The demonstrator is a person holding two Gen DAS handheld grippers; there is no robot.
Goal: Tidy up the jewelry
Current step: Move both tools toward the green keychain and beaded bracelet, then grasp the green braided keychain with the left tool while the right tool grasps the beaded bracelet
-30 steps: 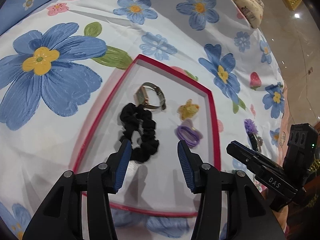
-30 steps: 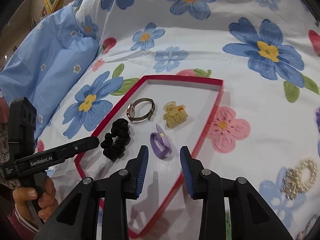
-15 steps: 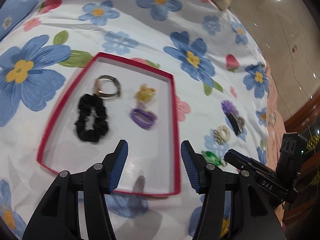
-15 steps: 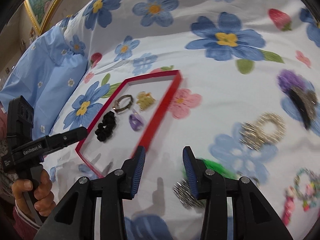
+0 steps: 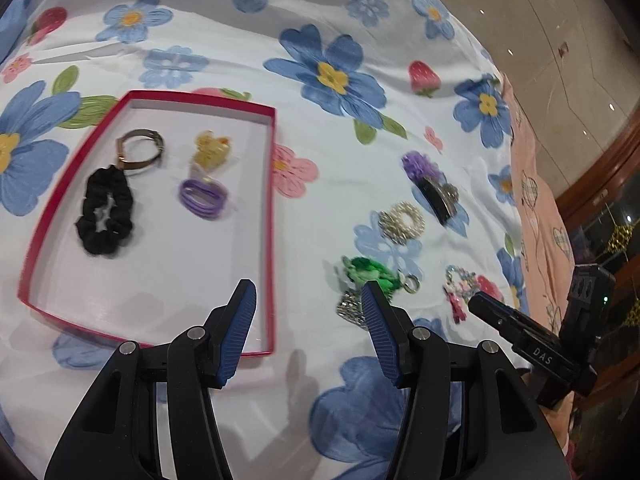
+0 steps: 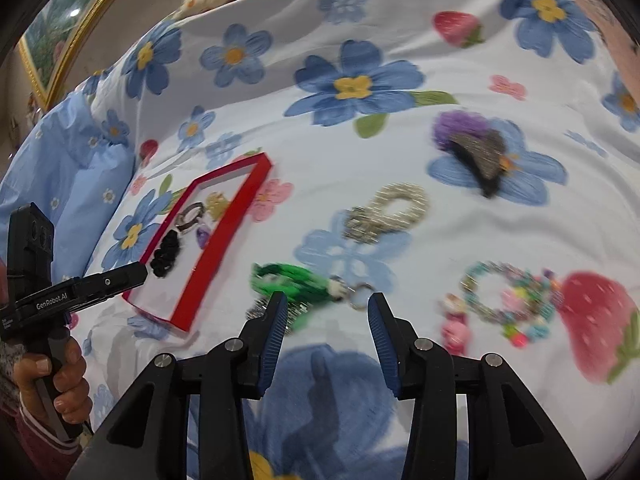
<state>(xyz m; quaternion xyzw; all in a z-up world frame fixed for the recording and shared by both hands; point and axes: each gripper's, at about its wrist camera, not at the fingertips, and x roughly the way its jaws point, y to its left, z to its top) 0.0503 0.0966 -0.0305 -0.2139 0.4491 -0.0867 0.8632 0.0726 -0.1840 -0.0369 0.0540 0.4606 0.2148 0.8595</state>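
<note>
Hovering over the flowered bedsheet (image 5: 360, 128), both handheld grippers are empty. The left gripper (image 5: 308, 308) has its blue pads moderately apart with nothing between them, and it hangs above the near right corner of the red tray (image 5: 270, 216). The right gripper (image 6: 328, 316) has its jaws opening, also with nothing between them; it sits just above the sheet, close to the green hair tie (image 6: 292, 280).

Inside the tray lie four pieces: a black scrunchie (image 5: 105, 212) on the left near side, a metal-band watch (image 5: 140, 152) touching its far end, a yellow claw clip (image 5: 210, 148) to the right of the watch, and a purple clip (image 5: 202, 198) just nearer than the yellow one.

The rest is still loose on the sheet, to the right of the tray. The green hair tie (image 5: 372, 274) lies nearest the tray, with a small silvery sparkly piece (image 5: 352, 306) touching its near side. Farther off is a pearl scrunchie (image 6: 388, 212), and beyond that a dark hair clip with a purple puff (image 6: 476, 148). On the right, a multicoloured bead bracelet (image 6: 508, 296) rests beside a printed strawberry, with a small pink charm (image 6: 456, 328) at its near left.

A hand (image 6: 52, 384) grips the left tool's handle at the left edge of the right-hand view.
</note>
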